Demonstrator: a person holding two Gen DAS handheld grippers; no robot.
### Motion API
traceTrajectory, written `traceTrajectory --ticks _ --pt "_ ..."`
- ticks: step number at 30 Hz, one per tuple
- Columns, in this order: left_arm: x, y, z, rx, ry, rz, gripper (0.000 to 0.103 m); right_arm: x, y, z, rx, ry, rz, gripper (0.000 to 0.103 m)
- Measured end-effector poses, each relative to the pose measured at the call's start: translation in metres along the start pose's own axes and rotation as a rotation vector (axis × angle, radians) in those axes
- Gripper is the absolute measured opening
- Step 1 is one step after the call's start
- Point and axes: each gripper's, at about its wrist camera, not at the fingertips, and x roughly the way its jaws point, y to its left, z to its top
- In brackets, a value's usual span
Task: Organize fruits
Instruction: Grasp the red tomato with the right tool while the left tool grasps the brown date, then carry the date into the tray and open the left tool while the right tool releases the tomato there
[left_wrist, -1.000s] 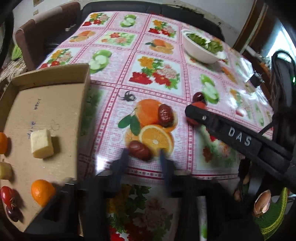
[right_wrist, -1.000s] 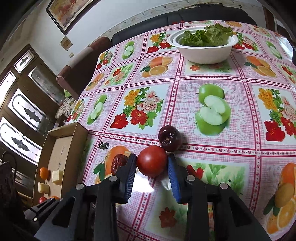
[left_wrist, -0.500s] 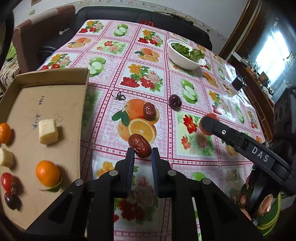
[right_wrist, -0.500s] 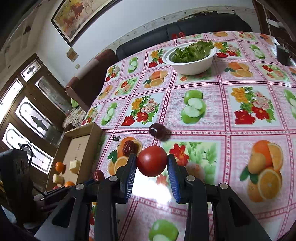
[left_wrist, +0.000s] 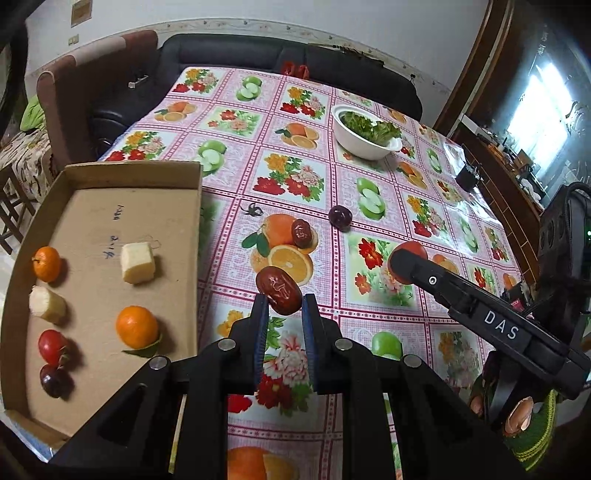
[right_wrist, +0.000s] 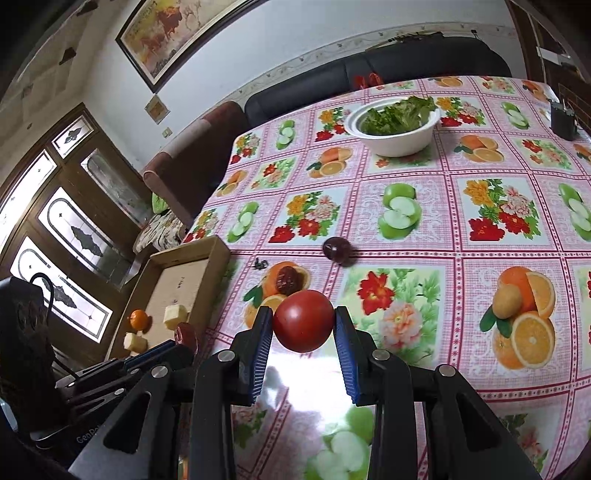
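Note:
My left gripper (left_wrist: 283, 303) is shut on a wrinkled red date (left_wrist: 279, 291) and holds it above the fruit-print tablecloth, just right of the cardboard tray (left_wrist: 96, 206). My right gripper (right_wrist: 303, 320) is shut on a red tomato (right_wrist: 303, 320), also lifted off the table. A second date (left_wrist: 302, 233) lies on a printed orange, and a dark plum (left_wrist: 340, 216) sits further back. In the right wrist view the same date (right_wrist: 289, 279) and plum (right_wrist: 337, 249) lie beyond the tomato. The tray holds two tangerines (left_wrist: 136, 326), two pale fruit chunks (left_wrist: 137, 263), a small tomato (left_wrist: 51, 346) and a dark cherry-like fruit (left_wrist: 53, 380).
A white bowl of lettuce (left_wrist: 365, 133) stands at the back of the table. A small black stem (left_wrist: 253, 210) lies near the tray's far corner. Dark sofa and a brown armchair (left_wrist: 99, 92) border the far edge. A person's hand (left_wrist: 517, 417) grips the right tool.
Both grippers have risen and pulled back from the table, each carrying its fruit: the date left the cloth and the tomato moved away from the plum. More of the table and room shows.

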Motion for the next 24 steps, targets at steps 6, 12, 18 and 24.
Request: traceTrajectory --ticks 6,12,18,24 --pt "-0.011 0.007 -0.004 -0.005 -0.018 0.017 0.016 -0.004 0.014 -0.005 -0.022 0.001 0.008 0.034" --pt "-0.018 0.015 -0.005 -0.015 -0.029 0.023 0.016 -0.005 0.025 -0.008 -0.039 0.004 0.008 0.034" --pt "-0.022 0.023 -0.006 -0.033 -0.030 0.021 0.016 -0.005 0.034 -0.010 -0.054 0.009 0.008 0.034" --pt "-0.023 0.030 -0.007 -0.043 -0.032 0.023 0.016 -0.003 0.041 -0.011 -0.067 0.017 0.010 0.034"
